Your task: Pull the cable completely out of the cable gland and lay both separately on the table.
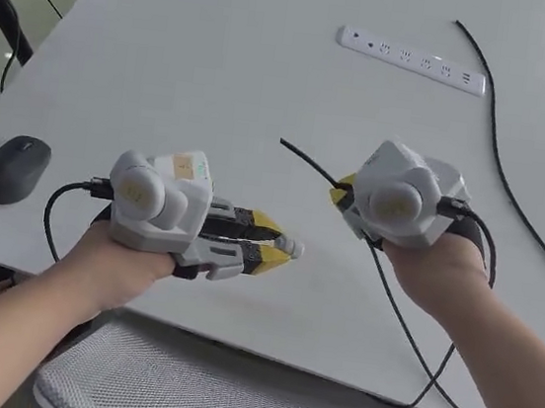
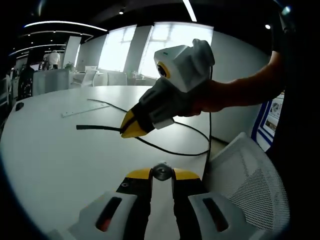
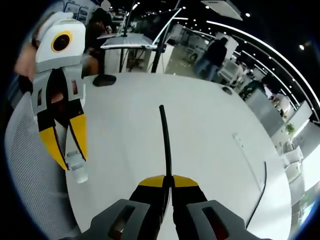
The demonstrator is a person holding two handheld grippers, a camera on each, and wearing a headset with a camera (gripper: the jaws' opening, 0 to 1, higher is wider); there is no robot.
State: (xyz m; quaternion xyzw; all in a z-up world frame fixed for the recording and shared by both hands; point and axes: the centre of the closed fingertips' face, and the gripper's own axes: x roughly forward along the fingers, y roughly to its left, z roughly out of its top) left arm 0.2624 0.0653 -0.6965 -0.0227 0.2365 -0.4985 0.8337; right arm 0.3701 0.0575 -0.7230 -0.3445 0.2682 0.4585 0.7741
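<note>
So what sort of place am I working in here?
Most likely an open-plan office. The work sits on a wide white table carrying a white power strip and a black computer mouse, a grey mesh office chair stands at its edge, and people stand among further desks behind.

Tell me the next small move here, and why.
Probably lower the left gripper and set the cable gland on the table. The black cable, clamped in the right gripper, ends free, apart from the gland, so pulling looks finished; both are held above the tabletop.
</note>
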